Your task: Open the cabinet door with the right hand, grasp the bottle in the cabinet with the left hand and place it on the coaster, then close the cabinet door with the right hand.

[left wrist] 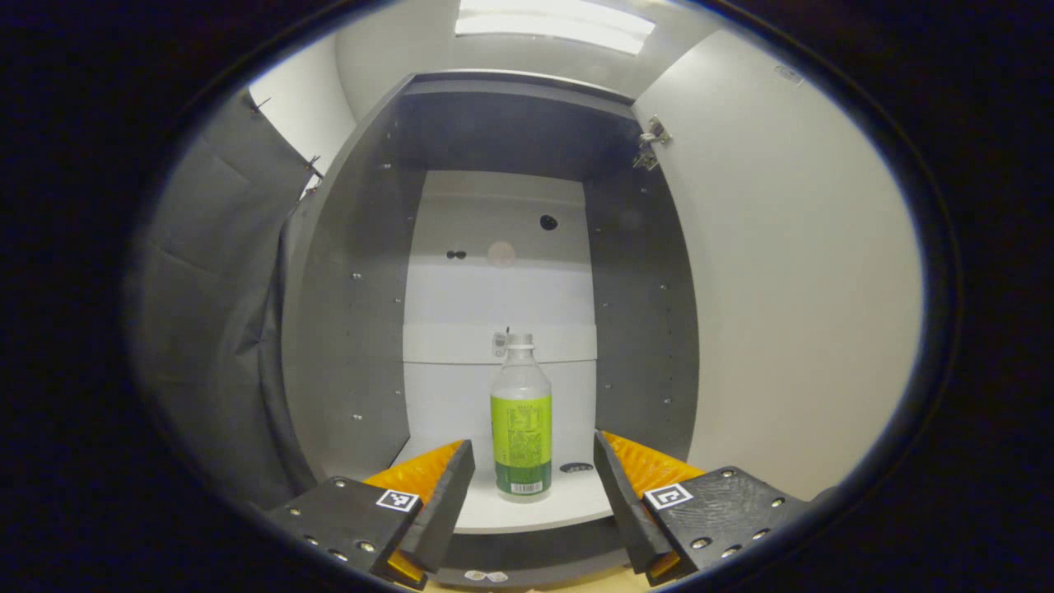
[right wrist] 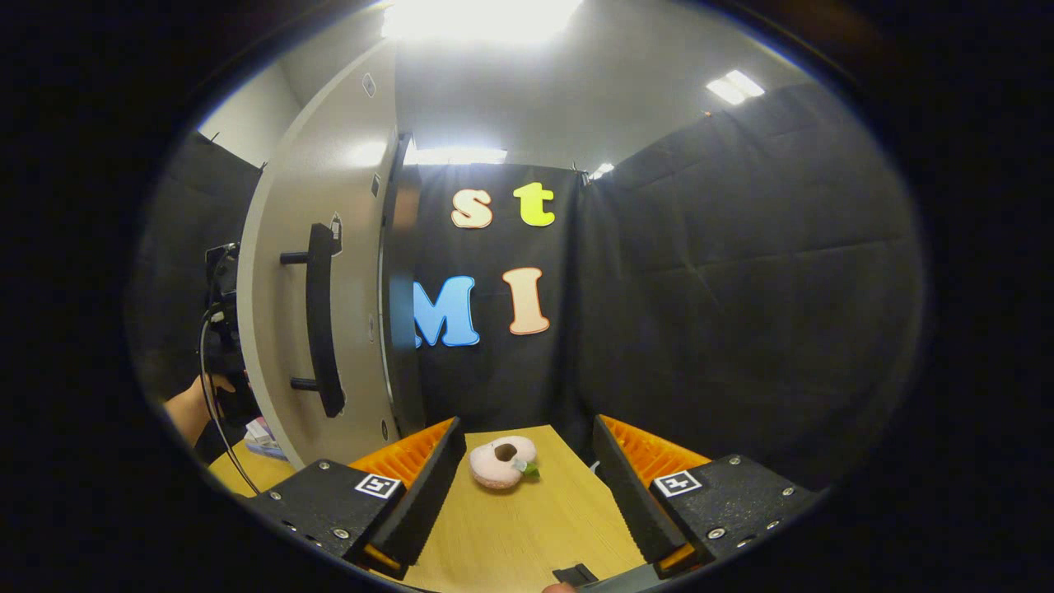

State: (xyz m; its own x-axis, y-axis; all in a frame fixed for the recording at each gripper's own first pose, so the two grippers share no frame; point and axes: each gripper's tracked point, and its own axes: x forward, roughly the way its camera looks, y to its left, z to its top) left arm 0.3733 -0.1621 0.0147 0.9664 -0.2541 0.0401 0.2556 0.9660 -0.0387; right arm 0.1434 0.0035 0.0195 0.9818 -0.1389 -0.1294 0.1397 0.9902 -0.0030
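Bottle (left wrist: 521, 416) upright on the white cabinet floor (left wrist: 527, 509), near its front edge, cap on, clear above a green label. Framed between the two fingers of the left gripper (left wrist: 533, 469) in the left gripper view, but farther in, untouched by either; fingers spread wide, holding nothing. Small dark oval mark (left wrist: 576, 467) on the floor just right of the bottle's base. Behind the bottle, white back panel (left wrist: 501, 313) with a horizontal seam and a few dark holes. Grey side walls (left wrist: 354, 329) dotted with rows of shelf-pin holes, grey top above. Cabinet door (left wrist: 790, 288) swung fully open on the right of that view, pale inner face, metal hinge (left wrist: 650, 142) at its upper corner. Dark cloth (left wrist: 214, 329) hanging left of the cabinet, ceiling light panel above.

In the right gripper view, right gripper (right wrist: 524, 478) likewise wide open and empty, over a light wooden tabletop (right wrist: 527, 535). Pink doughnut-shaped coaster (right wrist: 503, 461) flat on the wood between and beyond the fingers, apart from both, a small green bit at its edge. Door's outer face (right wrist: 329, 272) at left with a long dark vertical handle (right wrist: 319, 317). Past the door's edge, a hand (right wrist: 193, 405) with the other gripper's dark body and a cable. Black cloth walls behind and to the right, bright ceiling lights overhead.
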